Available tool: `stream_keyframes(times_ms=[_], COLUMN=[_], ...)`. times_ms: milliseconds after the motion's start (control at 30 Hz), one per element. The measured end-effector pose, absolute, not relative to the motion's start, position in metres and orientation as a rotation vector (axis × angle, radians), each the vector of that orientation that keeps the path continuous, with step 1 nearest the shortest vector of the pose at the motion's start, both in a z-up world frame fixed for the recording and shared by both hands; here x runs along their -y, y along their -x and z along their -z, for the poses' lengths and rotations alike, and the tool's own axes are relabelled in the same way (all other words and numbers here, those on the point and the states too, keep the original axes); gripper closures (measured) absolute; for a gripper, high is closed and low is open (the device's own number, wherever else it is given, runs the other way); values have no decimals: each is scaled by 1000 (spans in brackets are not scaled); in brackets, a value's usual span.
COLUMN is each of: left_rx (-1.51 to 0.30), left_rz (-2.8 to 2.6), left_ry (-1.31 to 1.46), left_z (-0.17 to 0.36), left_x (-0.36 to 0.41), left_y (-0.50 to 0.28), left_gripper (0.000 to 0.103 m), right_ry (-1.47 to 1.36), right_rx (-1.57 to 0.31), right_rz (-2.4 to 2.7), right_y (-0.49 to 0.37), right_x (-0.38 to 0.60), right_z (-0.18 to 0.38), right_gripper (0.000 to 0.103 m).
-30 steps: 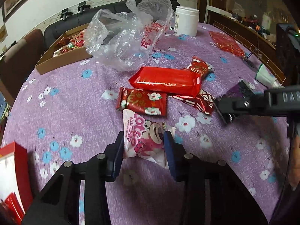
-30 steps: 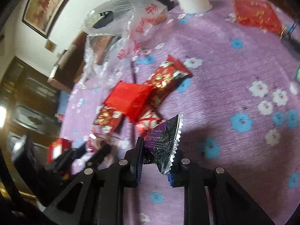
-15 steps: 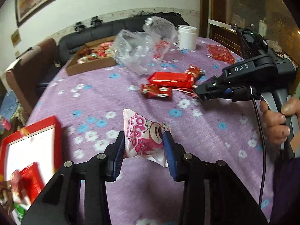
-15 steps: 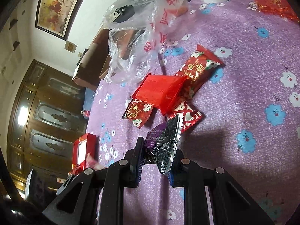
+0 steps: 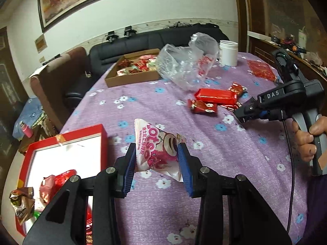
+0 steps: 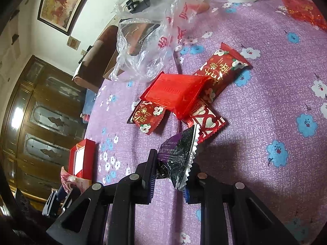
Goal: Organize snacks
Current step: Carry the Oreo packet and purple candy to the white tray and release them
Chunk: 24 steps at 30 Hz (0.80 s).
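Open box point(image 5: 67, 153) at table point(image 5: 235, 163) near-left edge, cardboard tray point(image 5: 132, 77) at far side, plastic bag point(image 5: 184, 65) right of tray, snack packets point(image 5: 214, 100) mid-table.

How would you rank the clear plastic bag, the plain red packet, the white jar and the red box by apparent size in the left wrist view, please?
1. red box, though nearness inflates it
2. clear plastic bag
3. plain red packet and white jar: look alike, unranked

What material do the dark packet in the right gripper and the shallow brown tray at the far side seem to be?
Dark packet: probably metallised plastic film, glossy; it crinkles, and its zigzag edge shines silver.
Brown tray: most likely plain cardboard, matte; its low walls are flat, dull brown and unprinted.
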<state>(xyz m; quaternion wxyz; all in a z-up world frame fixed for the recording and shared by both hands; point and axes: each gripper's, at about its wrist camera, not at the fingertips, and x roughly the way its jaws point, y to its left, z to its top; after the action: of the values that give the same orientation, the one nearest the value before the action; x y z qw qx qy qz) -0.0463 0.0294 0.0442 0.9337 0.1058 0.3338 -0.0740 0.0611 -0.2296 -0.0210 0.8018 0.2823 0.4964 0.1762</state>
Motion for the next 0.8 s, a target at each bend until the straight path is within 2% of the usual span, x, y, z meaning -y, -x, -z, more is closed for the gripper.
stream_keyframes(times_ms=[267,800], left_rx=[-651,-623], left_rz=[94,22], left_ry=[-203,-99], left_z=[-52,-64], left_x=[-49,-116], left_y=[52,61], left_gripper=[65,65], right_ry=[-562,-501], right_rx=[-1063,-875], right_rz=[-352,-261], right_y=[-62,-54], right_x=[219,205], right_z=[24,7], right_gripper=[82,82])
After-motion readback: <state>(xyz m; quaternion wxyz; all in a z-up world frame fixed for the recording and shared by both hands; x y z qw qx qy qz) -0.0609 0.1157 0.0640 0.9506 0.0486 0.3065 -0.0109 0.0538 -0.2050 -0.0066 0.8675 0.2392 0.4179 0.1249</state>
